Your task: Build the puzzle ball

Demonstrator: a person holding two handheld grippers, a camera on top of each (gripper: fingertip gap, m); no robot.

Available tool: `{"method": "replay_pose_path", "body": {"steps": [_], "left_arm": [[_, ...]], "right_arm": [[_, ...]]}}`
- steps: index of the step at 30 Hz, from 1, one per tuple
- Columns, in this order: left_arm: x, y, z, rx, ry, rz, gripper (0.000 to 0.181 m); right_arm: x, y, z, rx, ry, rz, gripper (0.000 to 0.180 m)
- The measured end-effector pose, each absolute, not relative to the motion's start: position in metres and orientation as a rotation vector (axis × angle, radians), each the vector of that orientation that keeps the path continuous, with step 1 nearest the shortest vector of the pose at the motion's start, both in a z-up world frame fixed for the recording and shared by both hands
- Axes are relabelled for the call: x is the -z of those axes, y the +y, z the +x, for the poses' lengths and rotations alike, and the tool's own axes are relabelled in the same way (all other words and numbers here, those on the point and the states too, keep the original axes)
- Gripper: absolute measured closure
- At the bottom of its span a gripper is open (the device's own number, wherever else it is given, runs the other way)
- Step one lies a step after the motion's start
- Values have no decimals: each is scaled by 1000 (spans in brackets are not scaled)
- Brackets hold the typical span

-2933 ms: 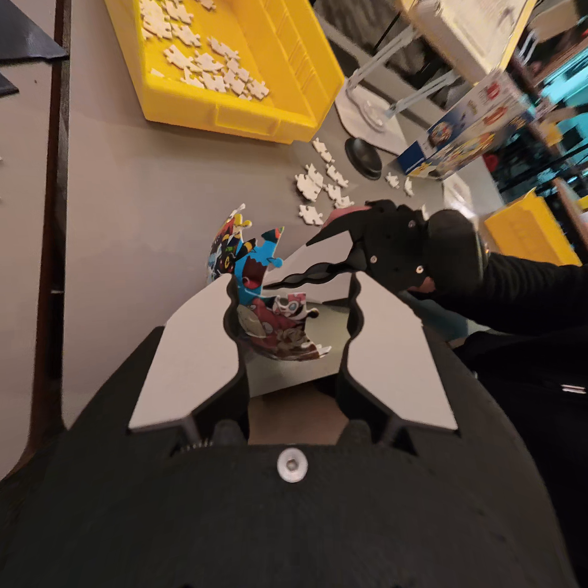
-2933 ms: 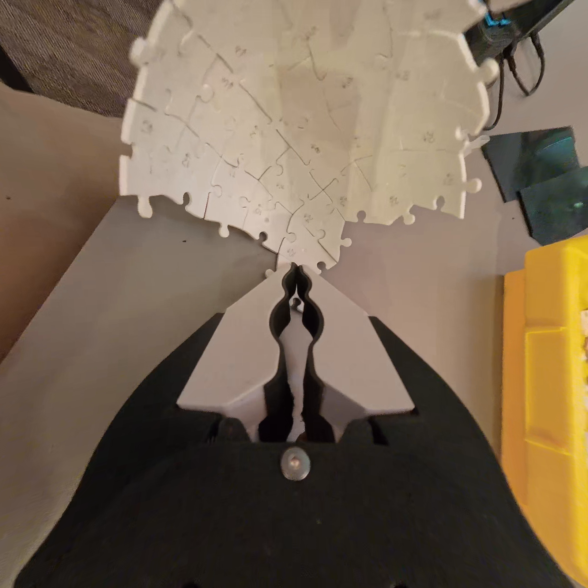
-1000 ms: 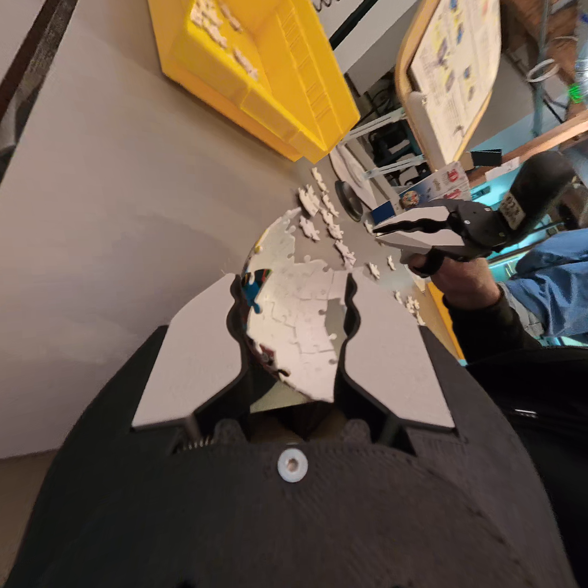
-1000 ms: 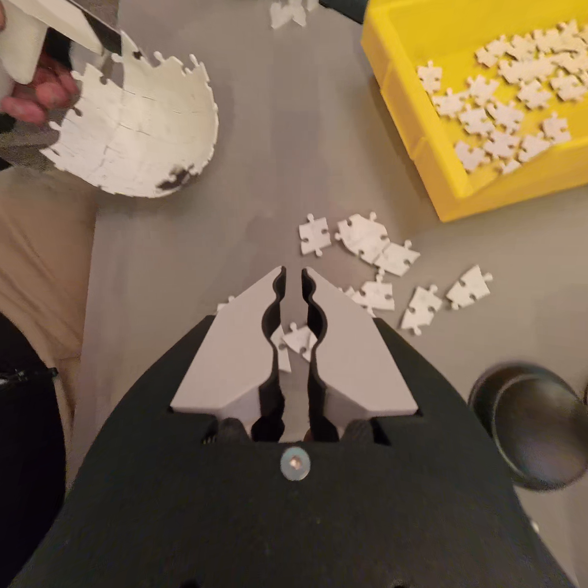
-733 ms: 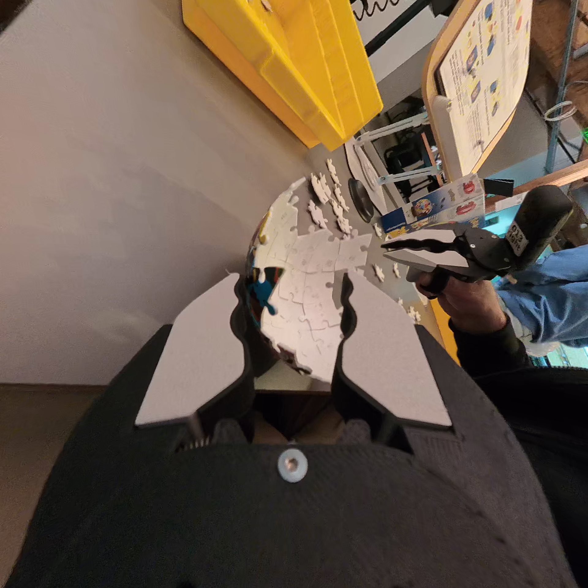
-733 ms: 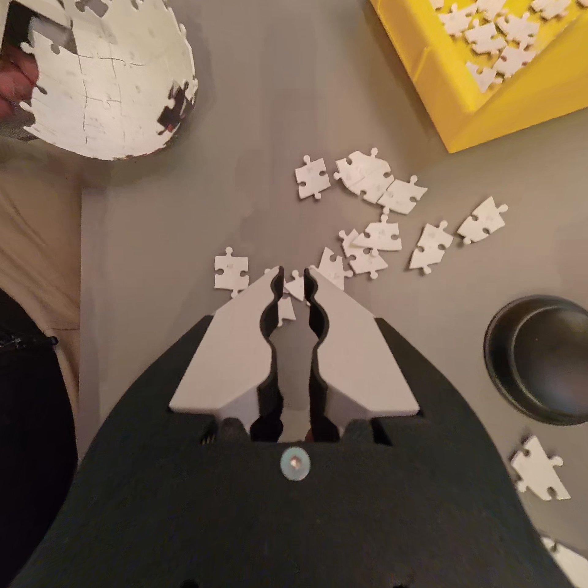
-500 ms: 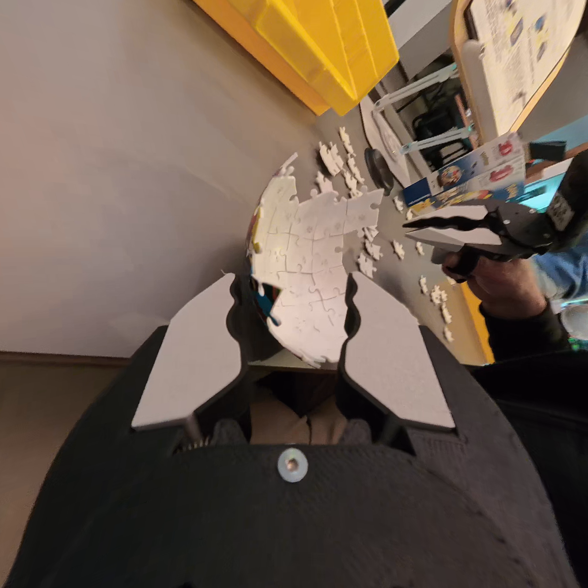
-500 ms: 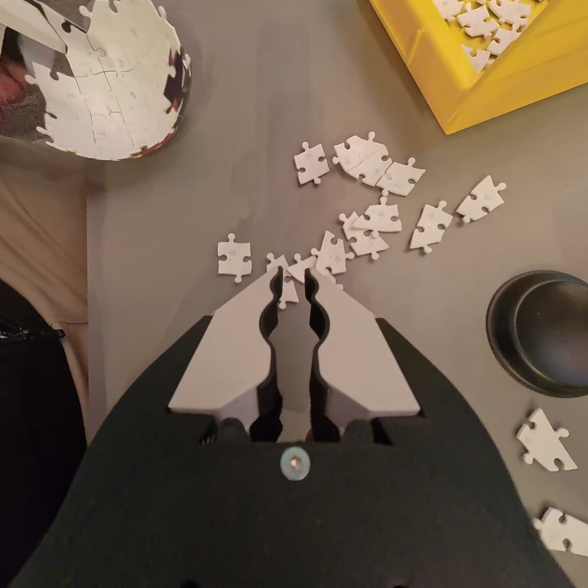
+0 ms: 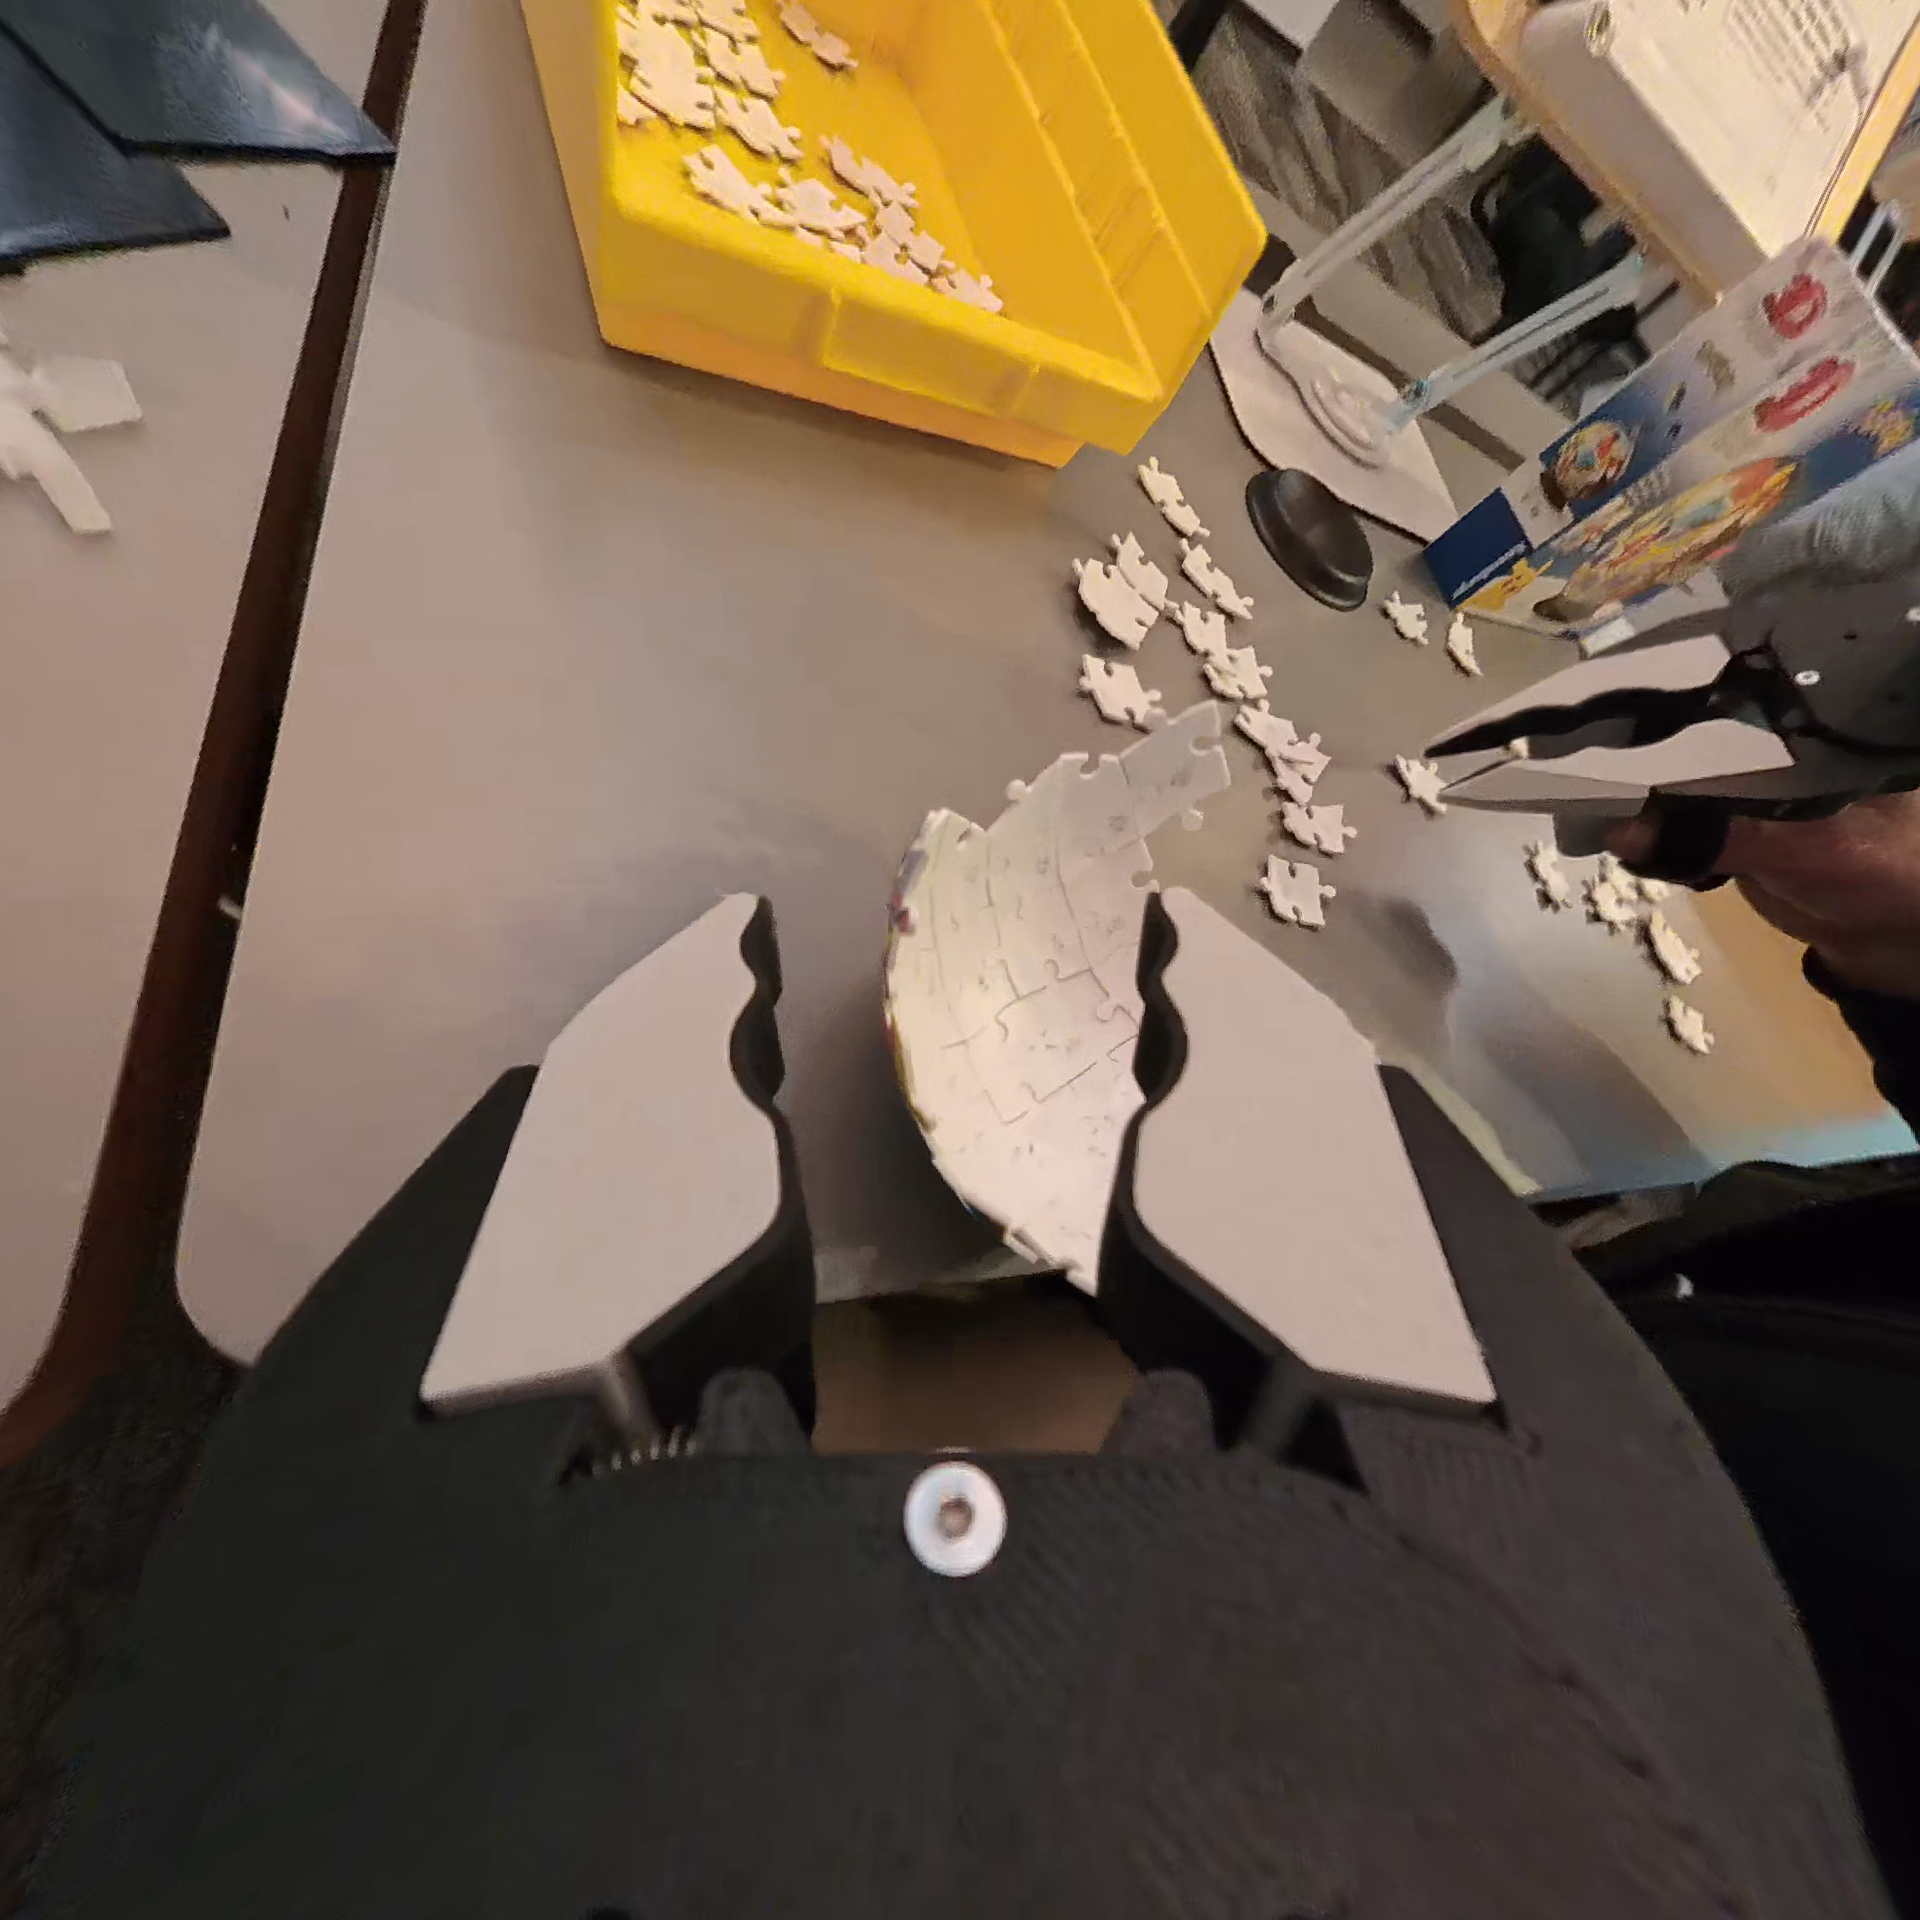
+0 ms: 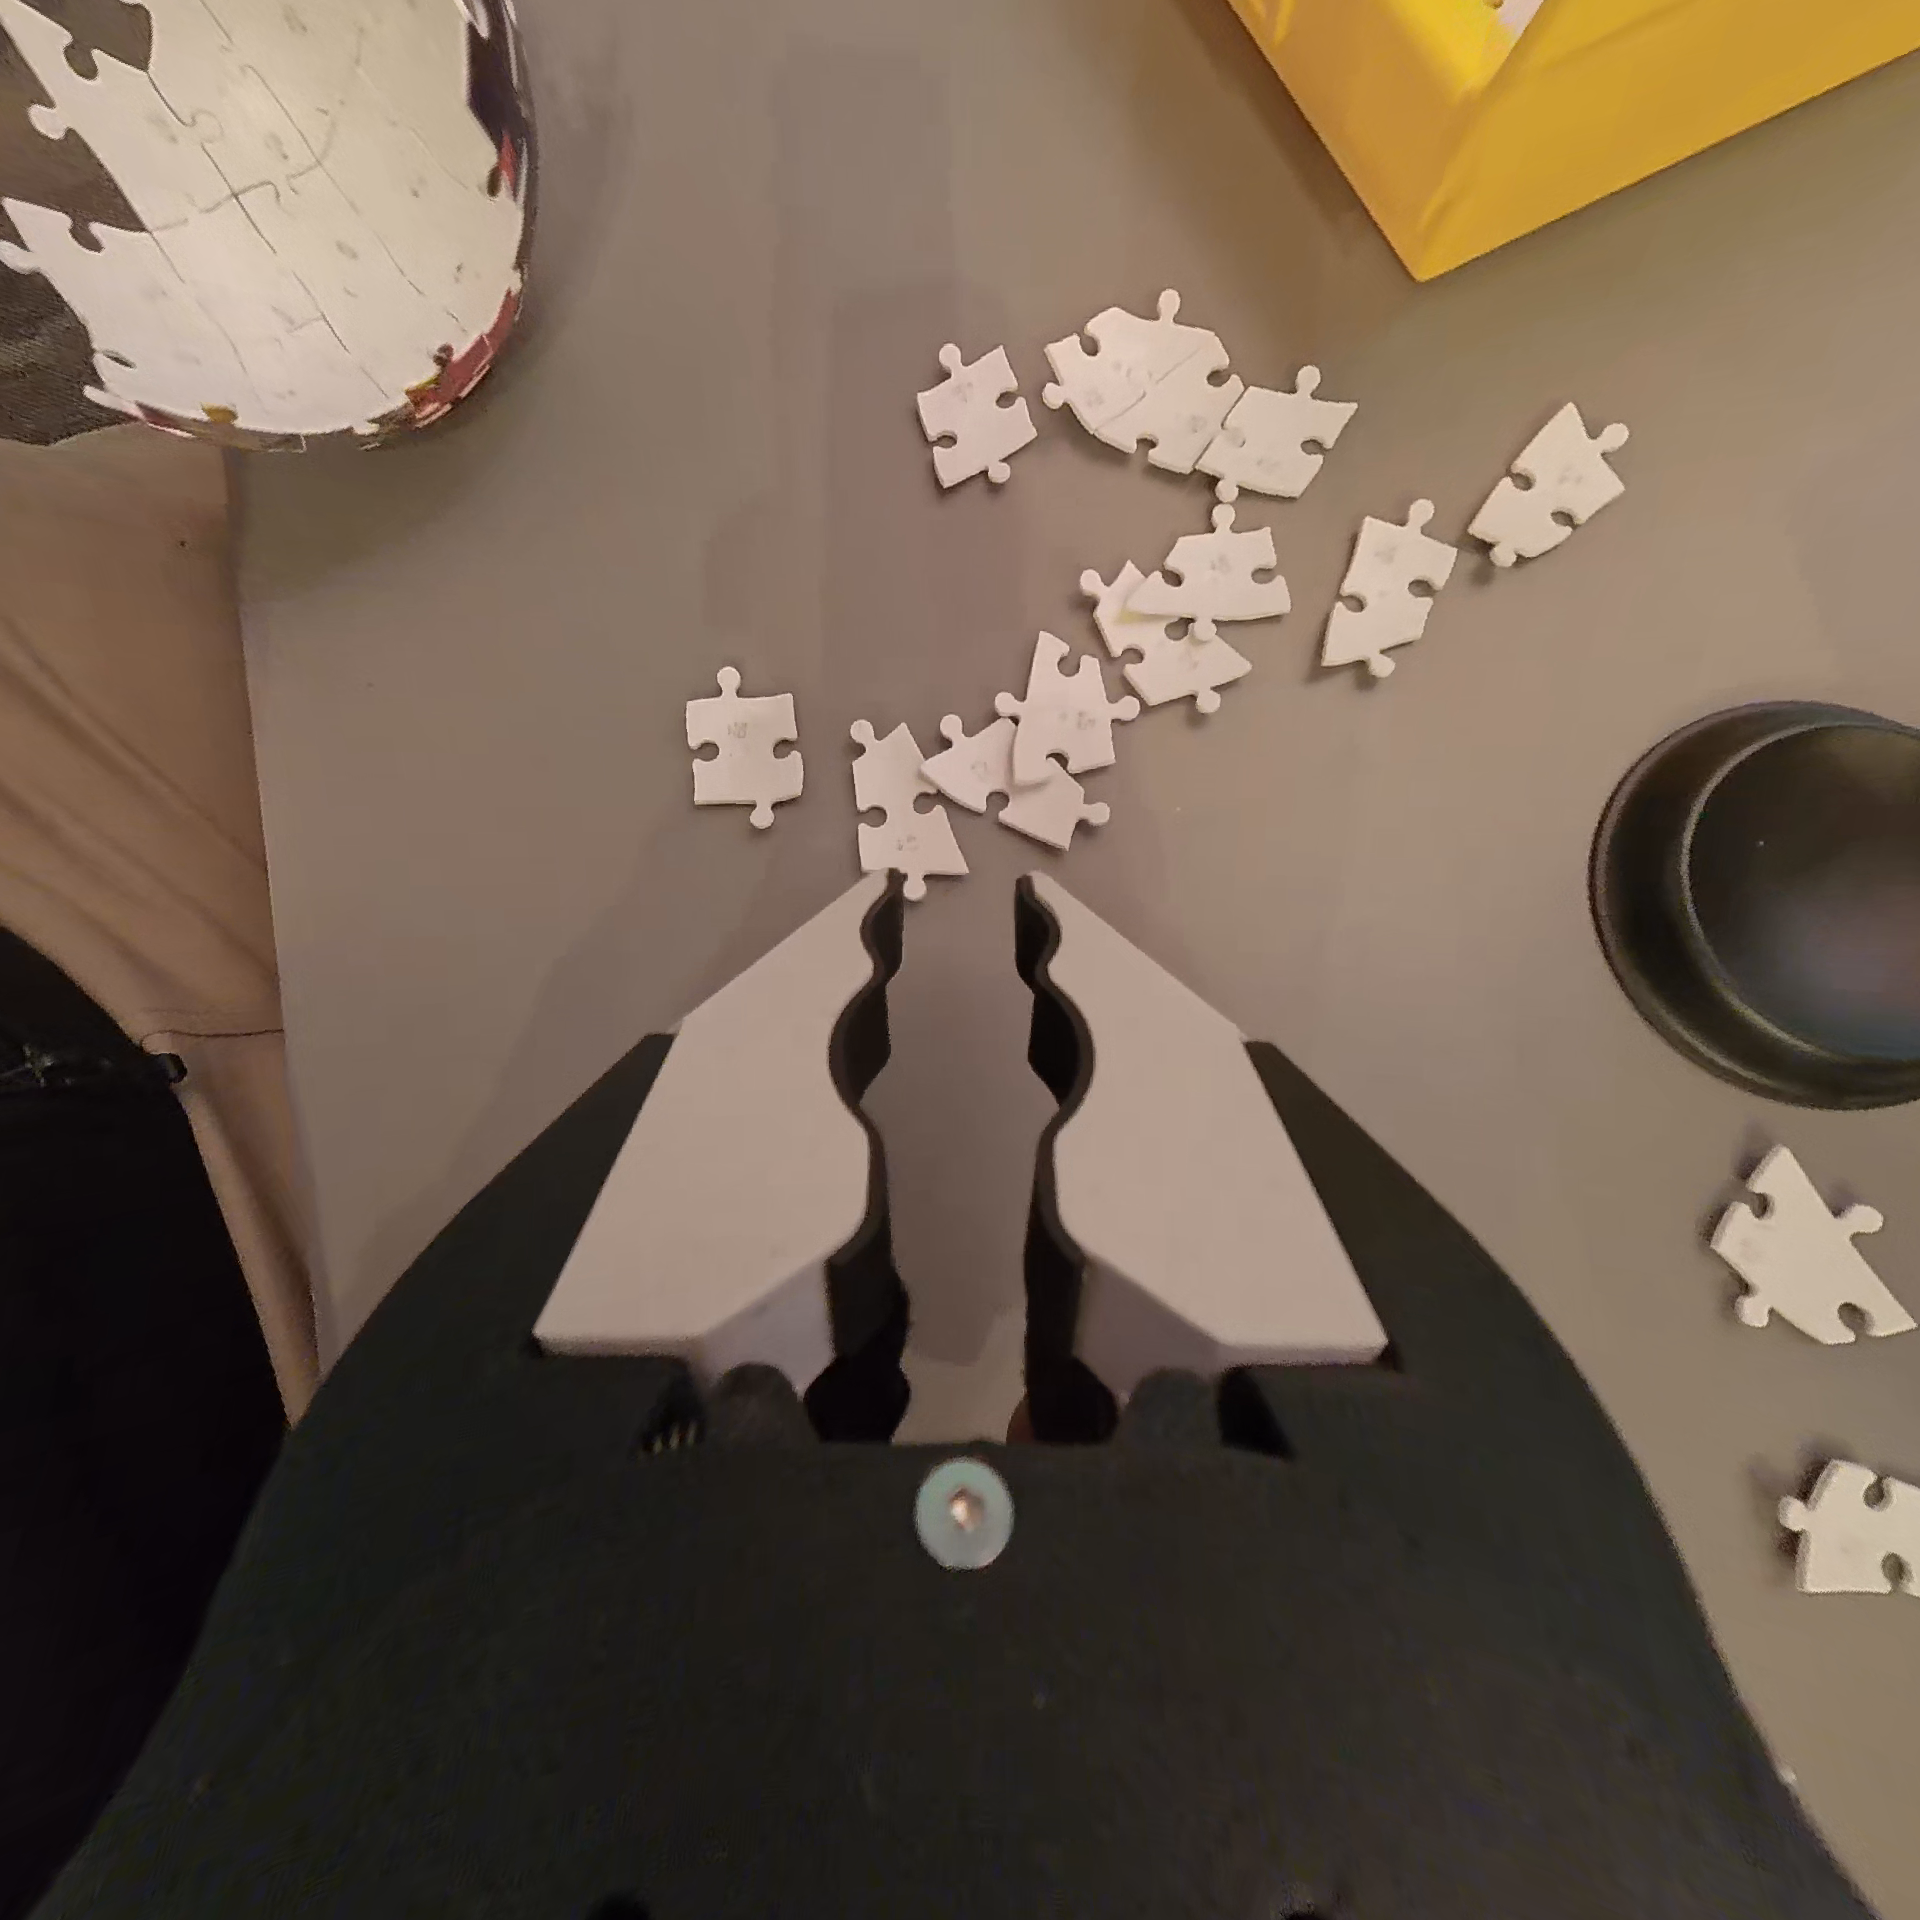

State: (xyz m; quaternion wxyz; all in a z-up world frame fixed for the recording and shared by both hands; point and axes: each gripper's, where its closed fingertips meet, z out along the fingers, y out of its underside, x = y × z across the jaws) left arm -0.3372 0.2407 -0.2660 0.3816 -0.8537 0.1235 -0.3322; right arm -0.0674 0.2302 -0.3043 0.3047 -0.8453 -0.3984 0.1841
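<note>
We've got the left claw (image 9: pixel 956 935) spread wide in the lower middle of the left wrist view, and the half-built puzzle ball (image 9: pixel 1023 1023) sits between its fingers, white inside facing us, leaning against the right-hand finger (image 9: pixel 1247 1122) with a clear gap to the other one; whether that finger actually presses the shell, we cannot tell. In the right wrist view the same shell (image 10: pixel 260 208) fills the upper left corner, coloured print showing at its rim. Our right claw (image 10: pixel 956 883) hangs over the grey bench (image 10: pixel 675 520), its fingers a little apart and holding nothing, tips just short of a scatter of loose white pieces (image 10: pixel 1060 717); the nearest piece (image 10: pixel 902 810) lies right at the left tip. To the right of centre sits a round black stand (image 10: pixel 1766 904), with two more pieces (image 10: pixel 1803 1262) below it at the right edge. A corner of the yellow bin (image 10: pixel 1558 125) cuts in at the upper right; from the left wrist view that bin (image 9: pixel 935 343) holds plenty more pieces at the top centre, and a colourful puzzle box (image 9: pixel 1683 488) stands at the far right.
</note>
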Motion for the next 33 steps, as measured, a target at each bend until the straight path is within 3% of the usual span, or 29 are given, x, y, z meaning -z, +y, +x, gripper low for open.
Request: {"method": "replay_pose_path", "body": {"steps": [16,33], "left_arm": [[287,263,-327,844,593,-2266,115],[290,264,-329,877,573,-2257,115]], "right_arm": [[335,252,-70,-469,-965,-2355,152],[339,268,-82,-570,-884,-2341,178]]}}
